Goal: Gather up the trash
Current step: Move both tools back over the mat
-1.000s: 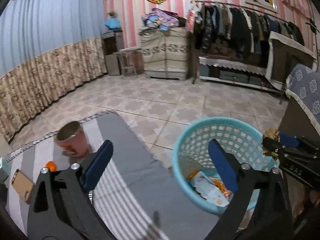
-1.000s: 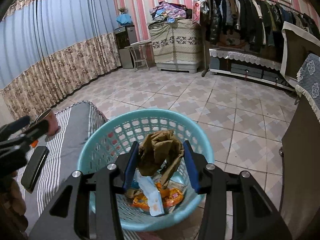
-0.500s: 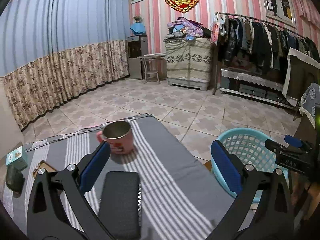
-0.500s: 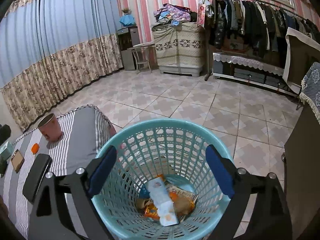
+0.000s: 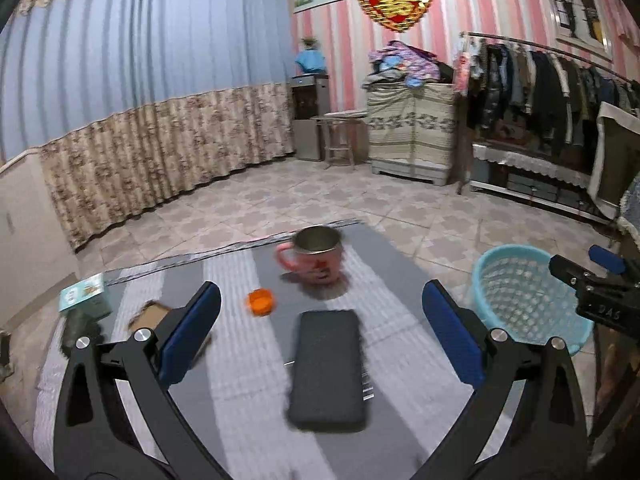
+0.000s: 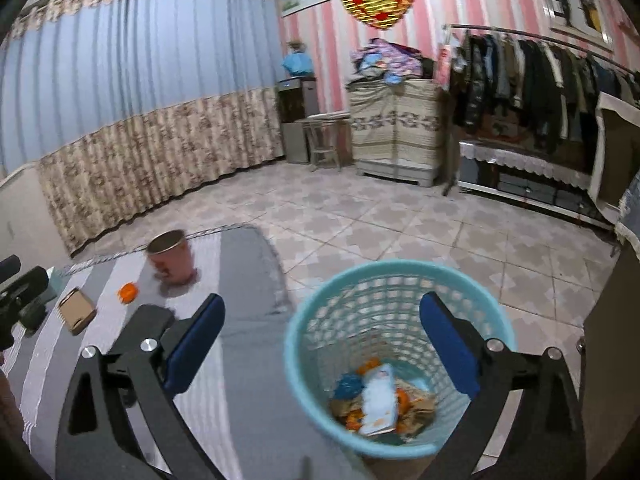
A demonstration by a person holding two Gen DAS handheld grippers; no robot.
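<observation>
A teal mesh basket (image 6: 400,276) stands on the floor beside the striped table, with wrappers and crumpled brown trash (image 6: 380,396) at its bottom. My right gripper (image 6: 322,302) hovers over the basket, its jaws opening with nothing between them. My left gripper (image 5: 322,292) is open and empty above the table (image 5: 248,392), over a black slab (image 5: 328,368). On the table lie a small orange piece (image 5: 261,301) and a brown cardboard scrap (image 6: 76,310). In the left wrist view the basket (image 5: 520,300) is at the right.
A pink mug (image 5: 316,256) stands at the table's far edge. A small teal box (image 5: 84,292) and a dark lump (image 5: 78,328) sit at the table's left. Tiled floor lies beyond, with a clothes rack (image 5: 540,92) and a cabinet (image 5: 412,136) against the wall.
My right gripper let the crumpled brown trash fall into the basket and spread its jaws wide. My left gripper swung away from the basket to above the table.
</observation>
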